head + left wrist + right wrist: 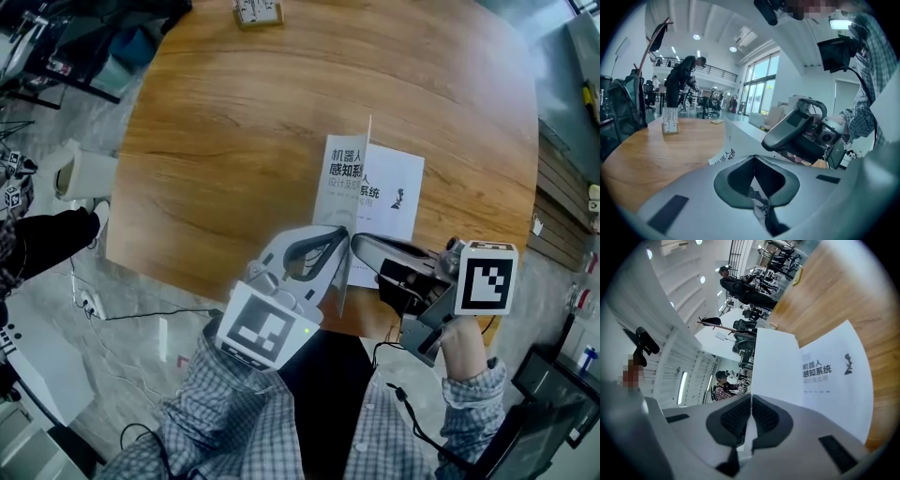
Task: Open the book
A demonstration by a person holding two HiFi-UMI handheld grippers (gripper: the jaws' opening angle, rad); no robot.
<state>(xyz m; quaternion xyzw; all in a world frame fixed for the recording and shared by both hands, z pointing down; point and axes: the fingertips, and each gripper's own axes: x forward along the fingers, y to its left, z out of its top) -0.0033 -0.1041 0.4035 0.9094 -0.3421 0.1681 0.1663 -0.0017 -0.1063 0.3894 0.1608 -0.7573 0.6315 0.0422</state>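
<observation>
A white book with Chinese print lies near the front edge of the round wooden table. Its front cover stands lifted, nearly upright. My left gripper comes in from the left and is shut on the cover's lower part; a thin printed sheet shows between its jaws. My right gripper meets it from the right, shut on the same sheet. In the right gripper view the raised cover stands beside the title page. The left gripper view shows the right gripper close by.
A small card stand sits at the table's far edge, also seen as the stand in the left gripper view. Cables and a power strip lie on the floor at left. People and office chairs are in the background.
</observation>
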